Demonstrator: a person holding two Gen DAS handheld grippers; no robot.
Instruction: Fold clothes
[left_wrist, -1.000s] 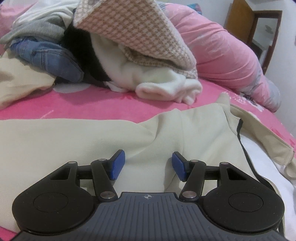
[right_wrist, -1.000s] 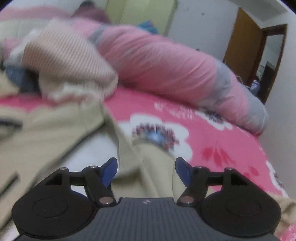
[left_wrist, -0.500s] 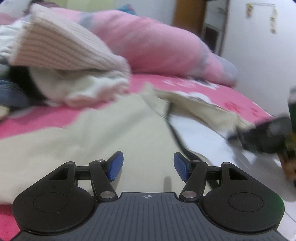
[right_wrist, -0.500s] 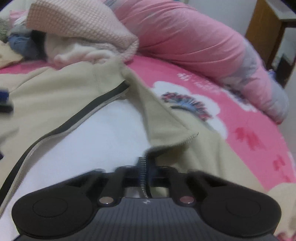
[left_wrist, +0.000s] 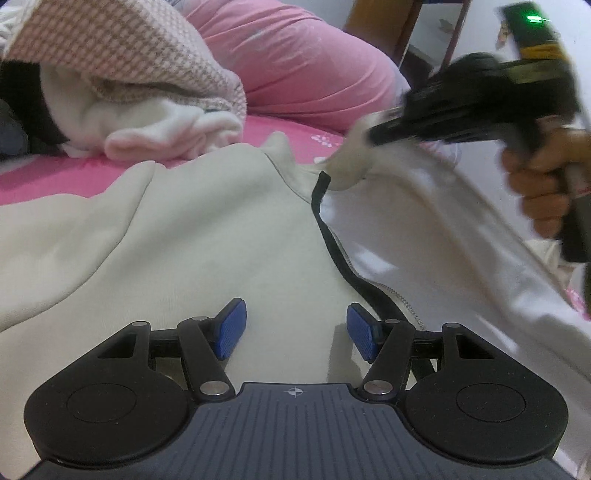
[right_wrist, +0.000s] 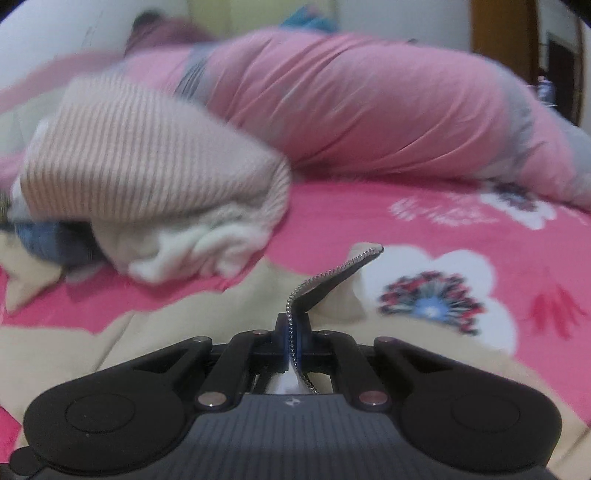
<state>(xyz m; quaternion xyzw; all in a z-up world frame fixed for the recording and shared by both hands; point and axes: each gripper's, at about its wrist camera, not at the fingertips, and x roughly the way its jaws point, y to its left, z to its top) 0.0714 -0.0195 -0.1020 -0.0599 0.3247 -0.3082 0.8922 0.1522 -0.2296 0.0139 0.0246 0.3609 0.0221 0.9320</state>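
The cream zip-up jacket (left_wrist: 207, 236) lies spread on the pink floral bedsheet (right_wrist: 461, 229), its right front panel lifted off the bed. The right gripper (right_wrist: 293, 332) is clenched on that panel's zipper edge (right_wrist: 332, 277). The left gripper (left_wrist: 293, 332) hovers released over the jacket's left panel. Farther back sit a heap of unfolded clothes (left_wrist: 147, 92) and a rolled pink quilt (right_wrist: 369, 110)

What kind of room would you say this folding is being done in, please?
Most likely a bedroom: the cream jacket lies on a bed with a pink flowered sheet, a rolled pink quilt lies behind it, and a wooden door stands beyond.
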